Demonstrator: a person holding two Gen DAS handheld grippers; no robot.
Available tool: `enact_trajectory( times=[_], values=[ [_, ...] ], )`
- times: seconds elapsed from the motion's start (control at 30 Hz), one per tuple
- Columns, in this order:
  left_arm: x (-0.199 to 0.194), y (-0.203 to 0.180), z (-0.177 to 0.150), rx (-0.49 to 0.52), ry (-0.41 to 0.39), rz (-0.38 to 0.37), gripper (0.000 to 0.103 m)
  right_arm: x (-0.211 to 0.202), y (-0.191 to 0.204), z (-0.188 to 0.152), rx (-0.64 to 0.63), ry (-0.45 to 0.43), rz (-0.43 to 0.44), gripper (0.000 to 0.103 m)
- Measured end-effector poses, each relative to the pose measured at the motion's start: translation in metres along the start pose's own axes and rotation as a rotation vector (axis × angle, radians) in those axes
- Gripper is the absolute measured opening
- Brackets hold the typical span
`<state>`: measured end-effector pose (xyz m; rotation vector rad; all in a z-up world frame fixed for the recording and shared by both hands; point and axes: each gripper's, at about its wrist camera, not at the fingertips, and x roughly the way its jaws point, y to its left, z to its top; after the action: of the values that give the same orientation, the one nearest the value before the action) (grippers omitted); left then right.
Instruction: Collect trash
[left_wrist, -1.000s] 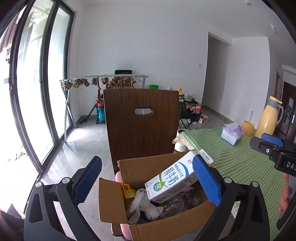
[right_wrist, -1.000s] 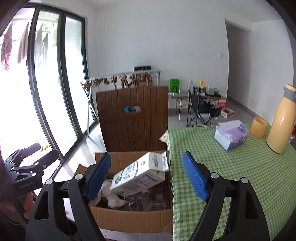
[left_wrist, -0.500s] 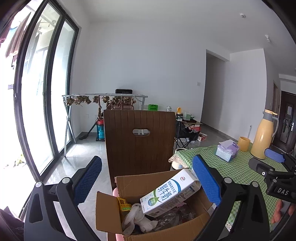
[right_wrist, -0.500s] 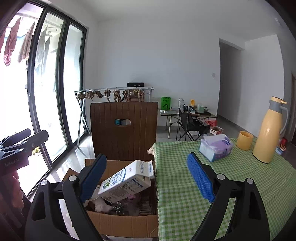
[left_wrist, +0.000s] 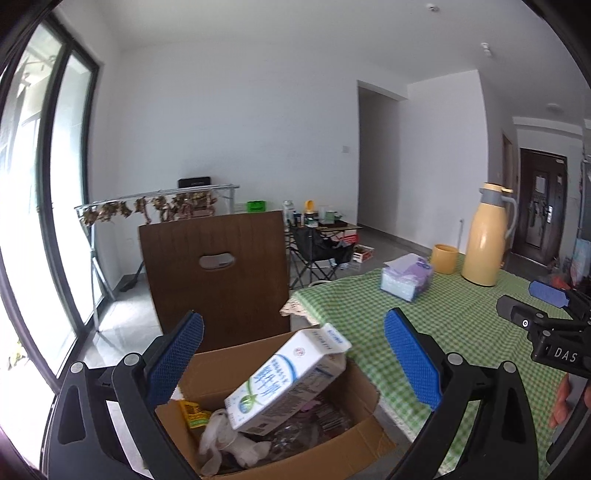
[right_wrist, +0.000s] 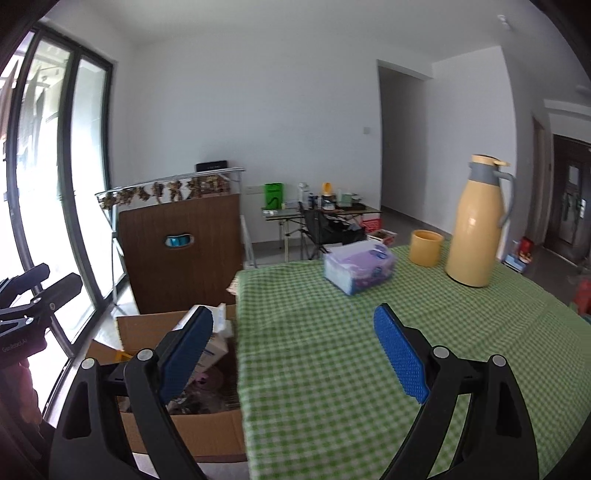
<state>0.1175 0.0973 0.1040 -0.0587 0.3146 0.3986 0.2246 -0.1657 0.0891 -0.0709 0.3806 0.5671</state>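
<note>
Two blue pads of the left hand-held gripper (left_wrist: 293, 360) stand wide apart in the left wrist view, released, nothing between them. Beyond them sits a cardboard box (left_wrist: 332, 452) beside the worktop (left_wrist: 461, 321) (green checked cloth). A milk carton (left_wrist: 286, 376) lies tilted on top of the box's contents, with crumpled white paper (left_wrist: 229, 441) and a yellow wrapper (left_wrist: 194, 413) lower left of it. A brown chair back (left_wrist: 218, 280) stands behind the box. On the worktop: tissue pack (left_wrist: 406, 277), yellow cup (left_wrist: 445, 258), yellow flask (left_wrist: 487, 236). The right hand-held gripper (left_wrist: 546, 291) shows at the right edge.

Right wrist view: the right hand-held gripper (right_wrist: 293, 356) is released, empty, over the worktop edge (right_wrist: 332, 350). The box (right_wrist: 199, 432) lies lower left, the carton (right_wrist: 218, 339) partly hidden behind the left pad. The left hand-held gripper (right_wrist: 37, 291) sits at the left edge.
</note>
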Motion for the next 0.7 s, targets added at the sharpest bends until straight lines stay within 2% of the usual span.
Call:
enact_trajectory(
  times=[0.47, 0.6, 0.7],
  values=[
    [0.024, -0.129, 0.006, 0.104, -0.007, -0.253, 0.095, -0.066, -0.117, -0.030, 0.096, 0.037, -0.311, 0.085],
    [0.021, -0.163, 0.003, 0.119, -0.005, -0.336, 0.095, -0.085, -0.141, -0.037, 0.117, 0.038, -0.378, 0.085],
    [0.021, -0.179, 0.002, 0.126, -0.001, -0.365, 0.095, -0.098, -0.157, -0.041, 0.132, 0.038, -0.420, 0.085]
  ],
)
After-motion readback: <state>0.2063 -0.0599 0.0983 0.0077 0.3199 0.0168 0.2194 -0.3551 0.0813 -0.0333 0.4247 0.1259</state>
